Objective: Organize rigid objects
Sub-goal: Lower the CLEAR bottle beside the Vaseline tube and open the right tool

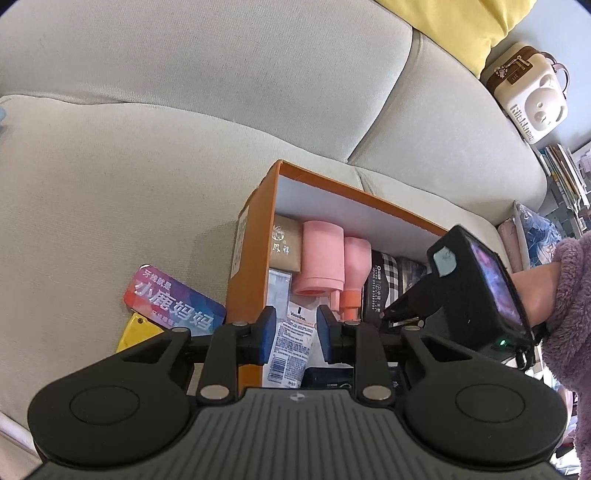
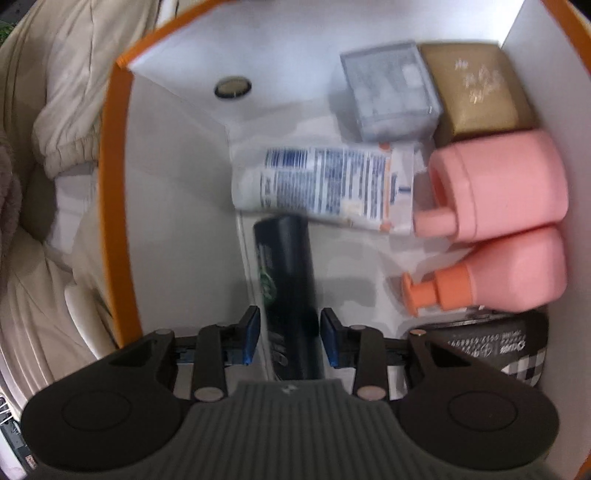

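Observation:
An orange box [image 1: 253,236] with a white inside stands on the sofa and holds several items: two pink bottles [image 1: 320,258], a white Vaseline tube [image 1: 291,343], a brown box [image 1: 286,243] and a checked case [image 1: 384,280]. My left gripper [image 1: 293,334] is open and empty, just above the box's near edge. My right gripper [image 2: 288,334] is inside the box [image 2: 114,206], with its jaws on either side of a dark tube [image 2: 286,280] that lies on the box floor; the pads do not visibly press it. The right gripper also shows in the left wrist view [image 1: 399,314].
A colourful card [image 1: 173,299] and a yellow object [image 1: 135,332] lie on the beige sofa [image 1: 147,166] left of the box. A cream bear-face case [image 1: 528,92] and a yellow cushion [image 1: 458,22] sit at the far right. Beige cloth [image 2: 62,122] lies left of the box.

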